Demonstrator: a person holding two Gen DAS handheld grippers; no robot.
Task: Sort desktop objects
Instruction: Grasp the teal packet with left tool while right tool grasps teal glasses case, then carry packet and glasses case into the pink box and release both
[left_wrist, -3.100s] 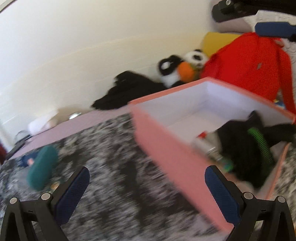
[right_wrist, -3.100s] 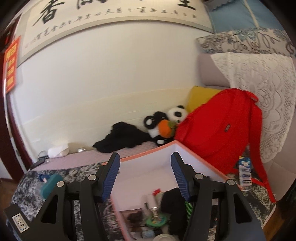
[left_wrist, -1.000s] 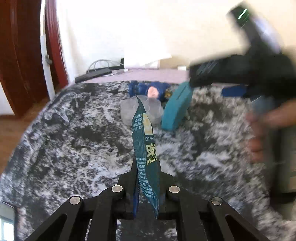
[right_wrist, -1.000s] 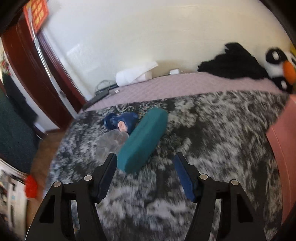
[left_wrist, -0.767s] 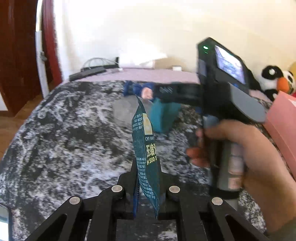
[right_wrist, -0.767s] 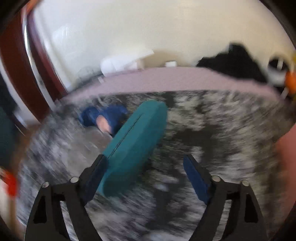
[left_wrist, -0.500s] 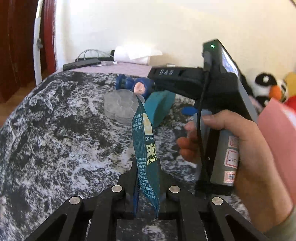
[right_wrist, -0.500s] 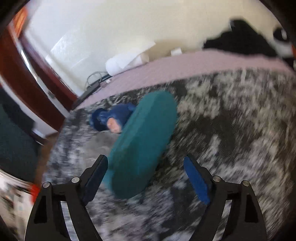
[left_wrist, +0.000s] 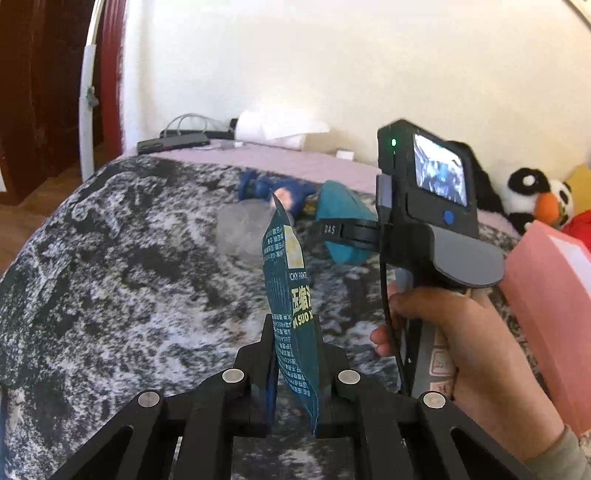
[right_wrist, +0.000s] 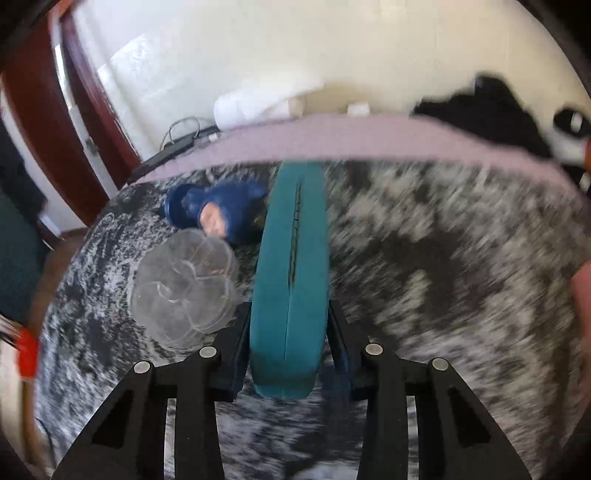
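Note:
My left gripper (left_wrist: 294, 334) is shut on a dark teal foil packet (left_wrist: 290, 280), which stands on edge above the black-and-white marbled tabletop (left_wrist: 110, 277). My right gripper (right_wrist: 289, 332) is shut on the near end of a long teal case (right_wrist: 291, 254) lying on the table, one finger pressing each side. In the left wrist view the teal case (left_wrist: 338, 221) shows behind the packet, partly hidden by the right gripper's body. A person's hand (left_wrist: 465, 332) holds that gripper's handle.
A blue toy figure (right_wrist: 218, 208) and a clear plastic lid (right_wrist: 184, 288) lie just left of the case. A pink box (left_wrist: 546, 295) stands at the right. Cables, a white bundle, black cloth and a panda plush (left_wrist: 532, 195) line the far wall.
My right gripper moved forward onto the teal case and closed from wide open to gripping its sides. My left gripper kept hold of the packet throughout the last second.

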